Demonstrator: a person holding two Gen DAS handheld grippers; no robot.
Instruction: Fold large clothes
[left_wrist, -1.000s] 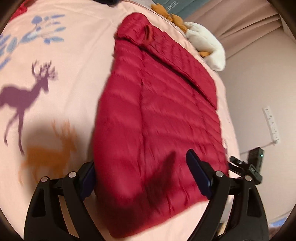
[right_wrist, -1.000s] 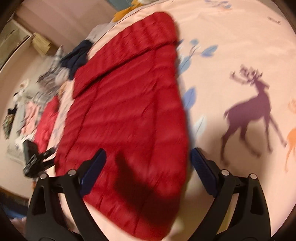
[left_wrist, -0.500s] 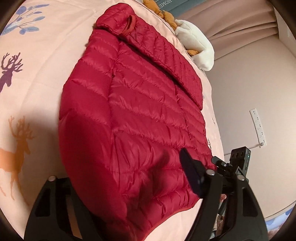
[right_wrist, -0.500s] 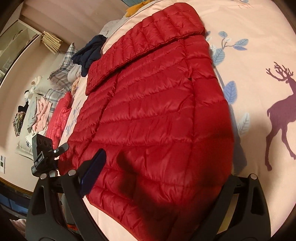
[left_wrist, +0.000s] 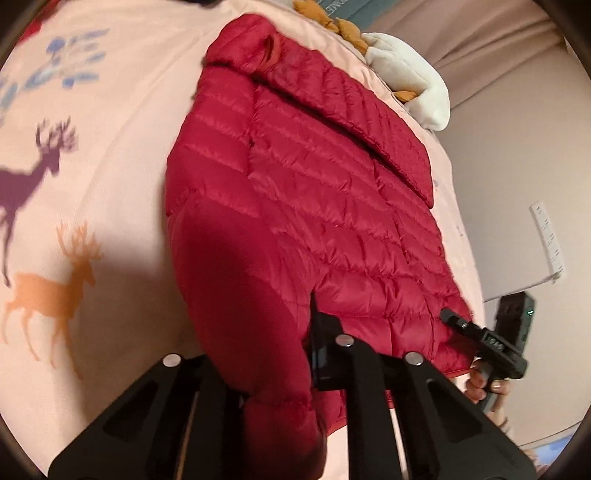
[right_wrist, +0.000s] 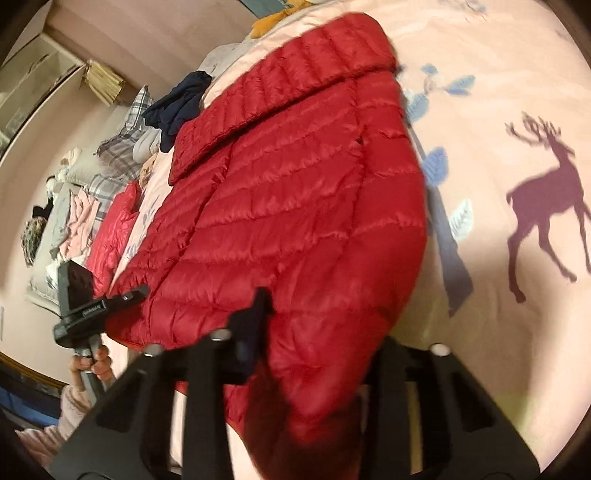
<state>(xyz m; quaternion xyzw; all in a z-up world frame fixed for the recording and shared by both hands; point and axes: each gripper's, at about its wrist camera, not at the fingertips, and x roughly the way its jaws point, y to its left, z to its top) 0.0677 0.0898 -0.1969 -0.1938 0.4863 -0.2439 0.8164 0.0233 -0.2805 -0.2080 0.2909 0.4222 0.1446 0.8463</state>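
You have the red puffer jacket (left_wrist: 314, 221) lying flat on the pink deer-print bed (left_wrist: 110, 129), its hem toward you at 6 o'clock and its collar end at 12. A quilted flap, perhaps a sleeve, already lies folded across the top, so the fold looks begun but far from finished. Your left tool (left_wrist: 273, 373) pinches one hem corner, fabric bunched between its fingers; your right tool (right_wrist: 317, 354) grips the other corner the same way, the padding swelling up between its fingers. The body is still full length, so what remains, by my reading, is to carry the hem toward 12 o'clock and halve it. A white plush toy (left_wrist: 410, 92) sits at 1 o'clock, and a heap of other clothes (right_wrist: 96, 192) lies at 9 o'clock in the right view.
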